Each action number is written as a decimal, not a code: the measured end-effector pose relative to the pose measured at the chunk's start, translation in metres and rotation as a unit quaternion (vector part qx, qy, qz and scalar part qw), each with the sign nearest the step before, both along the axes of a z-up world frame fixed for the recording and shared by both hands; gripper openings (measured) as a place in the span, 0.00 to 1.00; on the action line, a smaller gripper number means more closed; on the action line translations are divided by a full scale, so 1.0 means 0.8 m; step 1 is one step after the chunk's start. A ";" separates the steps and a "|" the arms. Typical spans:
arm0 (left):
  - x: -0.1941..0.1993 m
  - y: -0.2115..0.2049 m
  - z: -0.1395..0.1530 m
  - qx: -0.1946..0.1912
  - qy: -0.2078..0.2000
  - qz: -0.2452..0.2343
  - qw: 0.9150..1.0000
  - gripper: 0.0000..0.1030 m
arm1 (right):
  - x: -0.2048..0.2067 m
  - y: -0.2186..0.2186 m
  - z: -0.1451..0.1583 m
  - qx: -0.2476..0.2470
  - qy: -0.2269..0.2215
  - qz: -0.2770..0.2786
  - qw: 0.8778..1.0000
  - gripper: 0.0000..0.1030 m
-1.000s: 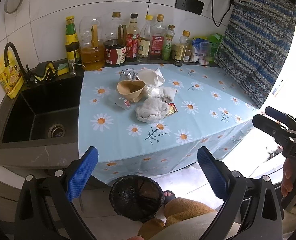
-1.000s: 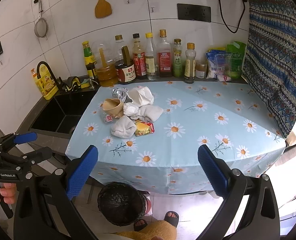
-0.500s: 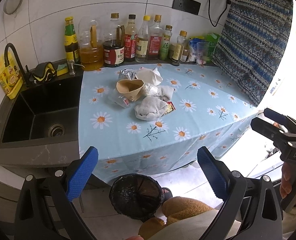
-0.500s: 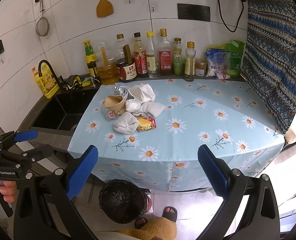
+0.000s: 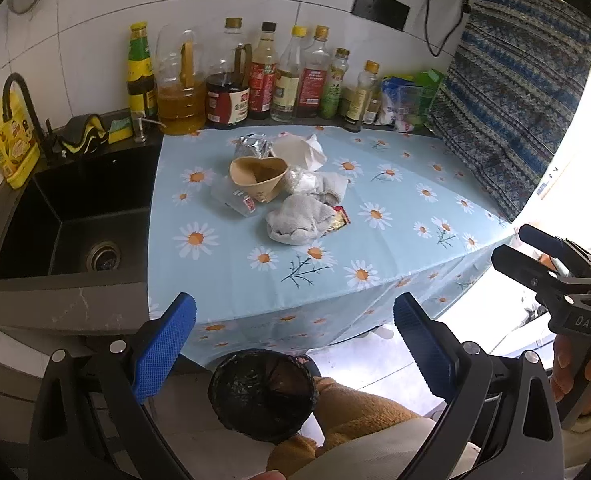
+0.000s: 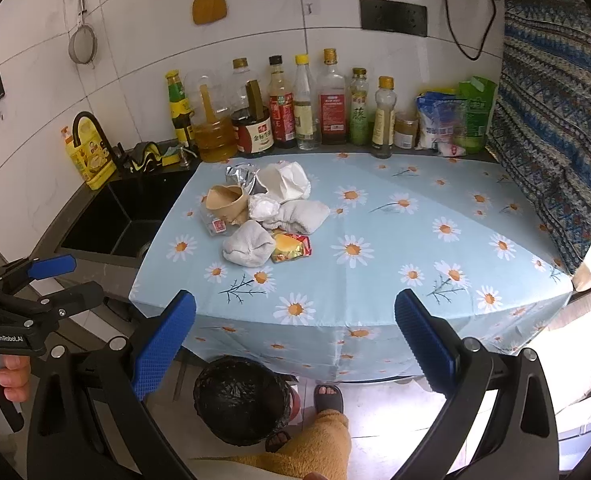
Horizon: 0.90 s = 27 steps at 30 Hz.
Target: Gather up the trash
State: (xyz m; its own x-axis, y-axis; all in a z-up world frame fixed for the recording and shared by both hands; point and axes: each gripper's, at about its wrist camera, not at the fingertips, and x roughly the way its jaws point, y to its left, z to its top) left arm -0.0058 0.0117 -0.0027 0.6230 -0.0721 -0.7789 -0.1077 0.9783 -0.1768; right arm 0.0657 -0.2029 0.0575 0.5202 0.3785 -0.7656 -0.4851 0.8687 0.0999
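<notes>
Both wrist views look down and forward from in front of the daisy tablecloth (image 5: 255,240), held well back. The left one faces it from nearer the sink (image 5: 75,216); both share the cloth and the bin (image 6: 241,398) below its edge.

Both cameras have been drawn slightly back from the table (image 6: 375,280); the trash pile (image 6: 263,216) appears smaller.
</notes>
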 end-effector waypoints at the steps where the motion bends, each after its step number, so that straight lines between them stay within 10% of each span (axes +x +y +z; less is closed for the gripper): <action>1: 0.002 0.002 -0.002 -0.001 0.002 0.004 1.000 0.93 | 0.004 0.002 -0.003 0.000 0.002 0.004 1.000 0.96; 27: 0.174 0.040 -0.088 -0.042 0.084 0.049 0.994 0.93 | 0.232 0.049 -0.126 0.044 0.149 0.092 0.984 0.96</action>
